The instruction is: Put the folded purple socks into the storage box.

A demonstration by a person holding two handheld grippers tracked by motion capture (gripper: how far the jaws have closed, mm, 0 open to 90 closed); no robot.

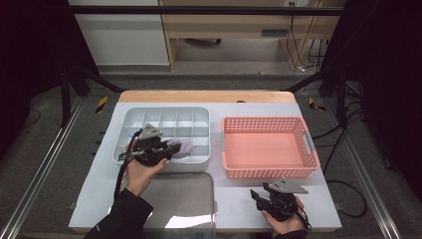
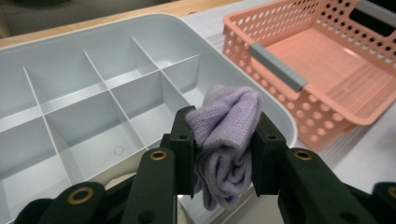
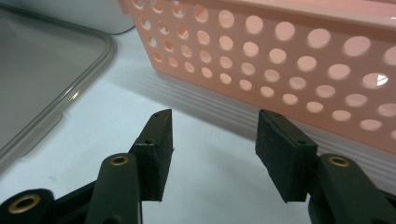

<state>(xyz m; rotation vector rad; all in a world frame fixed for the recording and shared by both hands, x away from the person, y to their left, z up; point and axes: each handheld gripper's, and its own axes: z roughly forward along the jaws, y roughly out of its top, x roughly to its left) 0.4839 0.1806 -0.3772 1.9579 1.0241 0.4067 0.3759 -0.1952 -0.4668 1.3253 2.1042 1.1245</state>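
High view: left gripper (image 1: 166,151) holds a lilac cloth (image 1: 180,148) over the near right cells of the grey divided tray (image 1: 130,115). Left gripper view: jaws clamp the cloth's bunched middle; loose folds could snag a divider. Right gripper view: right gripper (image 3: 212,149), jaws apart and empty, sits near the pink basket (image 3: 289,56).

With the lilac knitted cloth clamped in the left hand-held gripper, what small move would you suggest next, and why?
Probably lower it a little into a compartment of the grey plastic divided tray before opening. The left hand-held gripper grips the lilac knitted cloth near the tray's near right rim, with empty cells beyond.
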